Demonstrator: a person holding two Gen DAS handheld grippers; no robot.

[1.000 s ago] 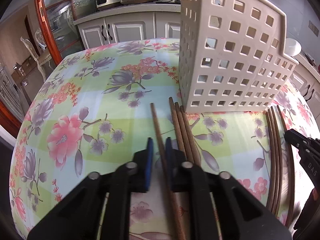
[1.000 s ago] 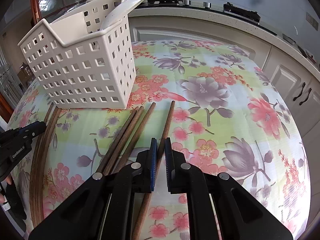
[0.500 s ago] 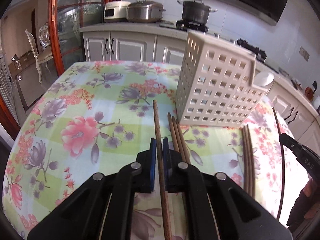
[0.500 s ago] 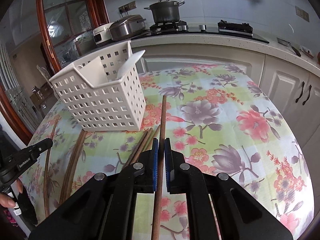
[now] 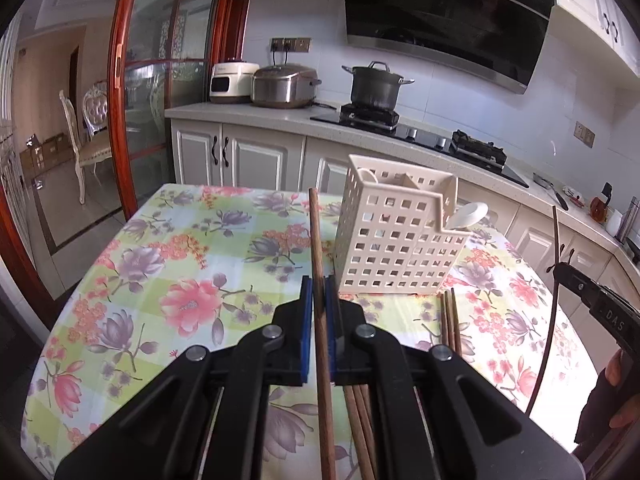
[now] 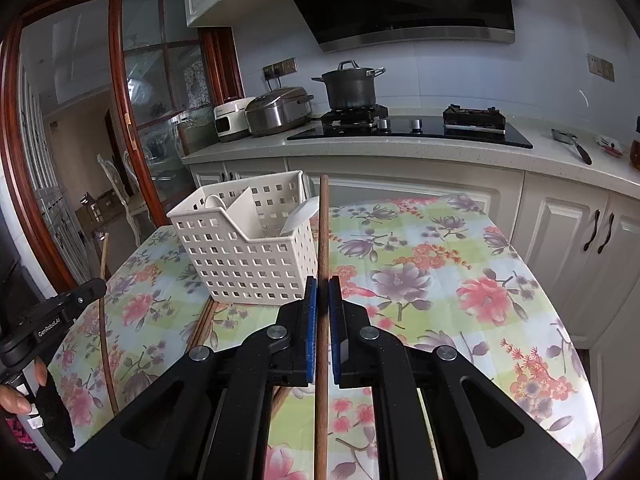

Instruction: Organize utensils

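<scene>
The perforated white caddy (image 5: 400,248) is standing mid-table, blocking the way straight ahead of both grippers. A white spoon (image 5: 470,214) is sticking out of its lower compartment toward the counter side. Loose chopsticks (image 5: 450,320) are lying against its base, cluttering the near approach. The floral tablecloth (image 5: 168,264) to the caddy's left is lying bare, and so is the stretch (image 6: 460,280) to its right, leaving passage around either side.

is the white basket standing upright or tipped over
Upright. The white basket stands flat on the table, open top facing up.
</scene>
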